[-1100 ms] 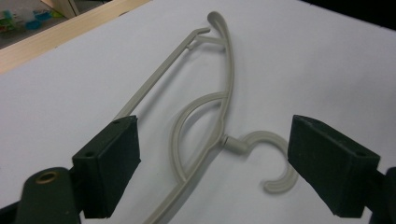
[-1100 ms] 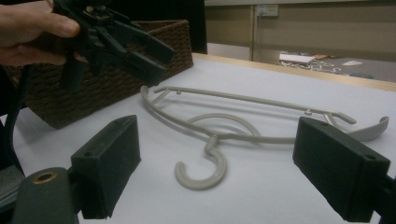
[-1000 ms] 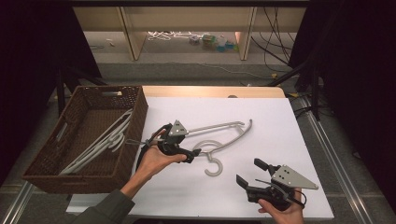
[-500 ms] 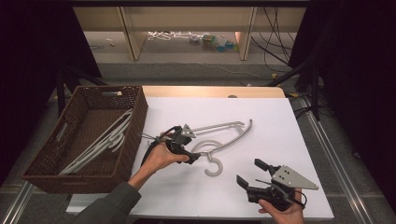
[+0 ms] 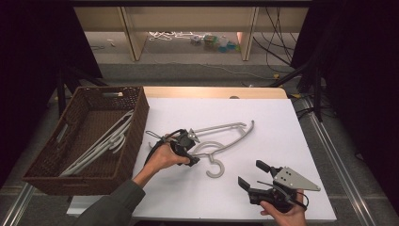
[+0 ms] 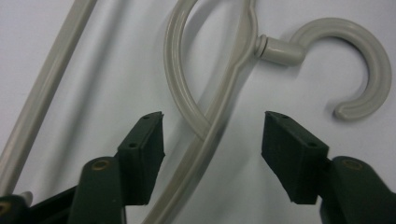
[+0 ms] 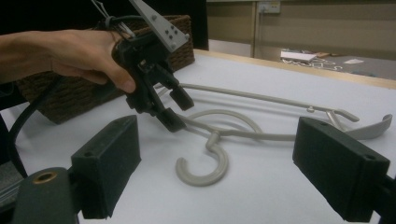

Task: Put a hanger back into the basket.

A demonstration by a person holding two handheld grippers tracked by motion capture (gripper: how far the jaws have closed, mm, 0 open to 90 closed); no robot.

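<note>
A grey plastic hanger [image 5: 225,128] lies flat on the white tabletop [image 5: 277,141], its hook [image 5: 215,169] pointing toward the near edge. My left gripper [image 5: 191,153] is open at the hanger's neck. In the left gripper view its jaws stand on either side of the hanger's curved bar [image 6: 205,125], close to it but not clamped, with the hook [image 6: 369,60] beyond. My right gripper [image 5: 251,173] is open near the front right of the table, apart from the hanger. It faces the hook [image 7: 205,173] and the left gripper [image 7: 170,109].
A brown wicker basket [image 5: 139,117] stands at the table's left, with several pale hangers [image 5: 101,141] lying inside. The table's right half is bare white surface. Beyond the far edge are a wooden shelf unit [image 5: 188,19], floor cables and dark stands.
My left gripper has slid a little to the right along the table, onto the hanger's neck. The right gripper and the hanger have stayed put.
</note>
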